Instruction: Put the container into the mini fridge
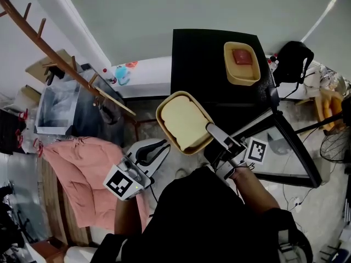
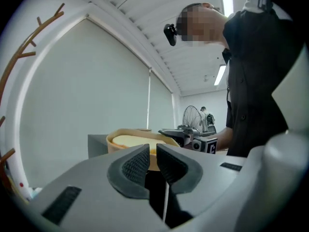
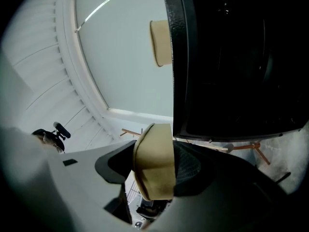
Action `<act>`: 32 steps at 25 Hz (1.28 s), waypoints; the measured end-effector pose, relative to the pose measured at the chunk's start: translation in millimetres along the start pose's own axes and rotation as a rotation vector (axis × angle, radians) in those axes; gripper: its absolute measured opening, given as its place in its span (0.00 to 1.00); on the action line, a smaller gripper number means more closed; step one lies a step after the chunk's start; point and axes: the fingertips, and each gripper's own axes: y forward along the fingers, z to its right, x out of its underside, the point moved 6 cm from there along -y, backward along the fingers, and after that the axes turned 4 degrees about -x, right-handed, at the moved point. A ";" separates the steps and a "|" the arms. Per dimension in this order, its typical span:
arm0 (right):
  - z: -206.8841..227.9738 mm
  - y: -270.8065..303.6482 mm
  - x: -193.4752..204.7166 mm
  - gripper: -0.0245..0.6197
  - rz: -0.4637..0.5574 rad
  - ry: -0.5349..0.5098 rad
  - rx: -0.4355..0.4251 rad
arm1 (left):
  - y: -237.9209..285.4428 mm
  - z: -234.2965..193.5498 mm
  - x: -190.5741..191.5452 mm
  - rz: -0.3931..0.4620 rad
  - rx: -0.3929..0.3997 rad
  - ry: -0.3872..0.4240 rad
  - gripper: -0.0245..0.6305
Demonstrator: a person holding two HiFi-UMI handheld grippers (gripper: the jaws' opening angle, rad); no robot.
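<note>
In front of the mini fridge [image 1: 205,59], the container [image 1: 184,122] hangs in the air, cream lid up. It is held by the right gripper [image 1: 210,129], which is clamped on the rim at the corner nearest the person. The container's long axis runs diagonally away from the jaws, up and to the left, so the far end leads. The fridge sits just ahead and a bit to the right of that far end. Its door [image 1: 290,147] looks swung open to the right, tho the inside is too dark to read.

My read: the move turns on swinging that long axis round to point into the opening, then pushing fwd w/ the right arm — the nearer one by far.

The left gripper [image 1: 159,148] hangs lower left, apart from both fridge and container — jaws all but together w/ only a slit, nothing between them. A second container [image 1: 242,64] w/ something red inside rests on the fridge top, prob. out of the path.
</note>
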 end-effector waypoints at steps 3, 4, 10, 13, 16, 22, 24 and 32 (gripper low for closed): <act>1.7 -4.7 9.1 0.41 0.002 0.028 -0.009 | -6.4 -2.4 8.4 -0.009 -0.007 -0.037 0.12; 1.9 -6.6 12.2 0.41 0.001 0.034 -0.011 | -7.1 -2.1 11.0 -0.019 -0.006 -0.040 0.12; 5.0 -25.1 24.0 0.41 0.034 0.039 -0.017 | -3.2 0.4 23.4 -0.049 0.028 -0.068 0.12; 5.5 -36.7 27.2 0.41 0.052 0.035 0.001 | 0.0 4.6 29.0 -0.059 0.051 -0.082 0.12; 9.5 -51.8 26.3 0.41 0.074 0.037 0.025 | 7.6 11.2 37.9 -0.089 0.080 -0.080 0.12; 32.5 -87.8 14.9 0.41 0.164 0.021 0.109 | 27.5 33.1 50.0 -0.152 0.133 -0.021 0.12; 41.9 -97.7 8.0 0.41 0.208 0.017 0.136 | 34.3 38.8 53.1 -0.164 0.146 0.006 0.12; 64.7 -105.3 -14.3 0.41 0.301 -0.027 0.201 | 56.5 47.8 76.7 -0.210 0.149 0.019 0.12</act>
